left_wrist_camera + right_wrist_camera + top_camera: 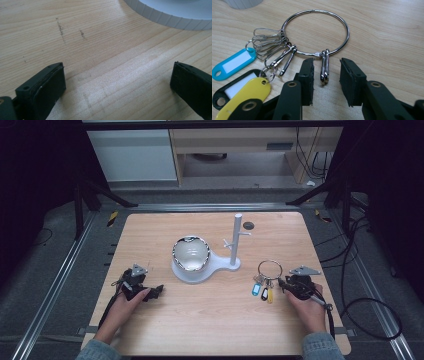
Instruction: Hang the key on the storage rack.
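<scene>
The white stand is cut off at the top of the left gripper view. The key ring is big and shiny, lying flat on the table — with blue, black and yellow tags. The right gripper is partly open around two clips, not squeezing them. The left gripper is wide open — holding nothing.

white stand, shiny bowl

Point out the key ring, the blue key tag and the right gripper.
key ring (342,22), right gripper view, on its steel wire at the upper right arc.
blue key tag (233,63), right gripper view, on its white label window.
right gripper (326,80), right gripper view, midway between its fingertips, around two hanging clips.
</scene>
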The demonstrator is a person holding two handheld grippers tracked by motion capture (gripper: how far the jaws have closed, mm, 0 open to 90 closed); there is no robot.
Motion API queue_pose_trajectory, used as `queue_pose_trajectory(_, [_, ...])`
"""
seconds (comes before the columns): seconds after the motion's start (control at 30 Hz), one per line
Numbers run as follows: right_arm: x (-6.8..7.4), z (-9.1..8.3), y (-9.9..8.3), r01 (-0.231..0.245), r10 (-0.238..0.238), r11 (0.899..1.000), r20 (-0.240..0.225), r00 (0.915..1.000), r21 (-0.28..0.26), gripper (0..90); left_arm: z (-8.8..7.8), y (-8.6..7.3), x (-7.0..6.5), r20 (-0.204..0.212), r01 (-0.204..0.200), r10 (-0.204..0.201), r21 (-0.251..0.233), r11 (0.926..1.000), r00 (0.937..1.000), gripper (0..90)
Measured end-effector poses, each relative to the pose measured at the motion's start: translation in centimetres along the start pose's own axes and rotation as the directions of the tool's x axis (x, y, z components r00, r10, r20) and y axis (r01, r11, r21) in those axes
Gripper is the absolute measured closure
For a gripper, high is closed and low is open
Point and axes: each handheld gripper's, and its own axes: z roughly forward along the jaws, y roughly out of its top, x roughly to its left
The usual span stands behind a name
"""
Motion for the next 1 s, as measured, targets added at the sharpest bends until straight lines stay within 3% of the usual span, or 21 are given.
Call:
queue_pose_trajectory(0.23, [-0.27, 0.27, 0.06, -0.007, 0.007, 1.000, -0.013, 0.9999, -0.001, 69.5, 0.00, 0.00, 0.00, 0.000, 0.000, 0.000, 0.000, 1.0000, 1.0000, 0.0])
queue_pose_trajectory(0.57, [-0.45, 0.37, 0.10, -0.001, 0.001, 1.000, -0.022, 0.9998, -0.004, 84.0, 0.00, 0.00, 0.00, 0.000, 0.000, 0.000, 0.000, 1.0000, 1.0000, 0.0])
queue_pose_trajectory(0.87, [-0.43, 0.33, 0.28, 0.015, -0.015, 1.000, -0.027, 0.9995, 0.005, 85.4, 0.00, 0.00, 0.00, 0.000, 0.000, 0.000, 0.000, 1.0000, 1.0000, 0.0])
queue_pose_trajectory(1.0, [-0.25, -0.03, 0.57, 0.000, -0.001, 1.000, -0.040, 0.9992, -0.024, 85.6, 0.00, 0.00, 0.00, 0.000, 0.000, 0.000, 0.000, 1.0000, 1.0000, 0.0])
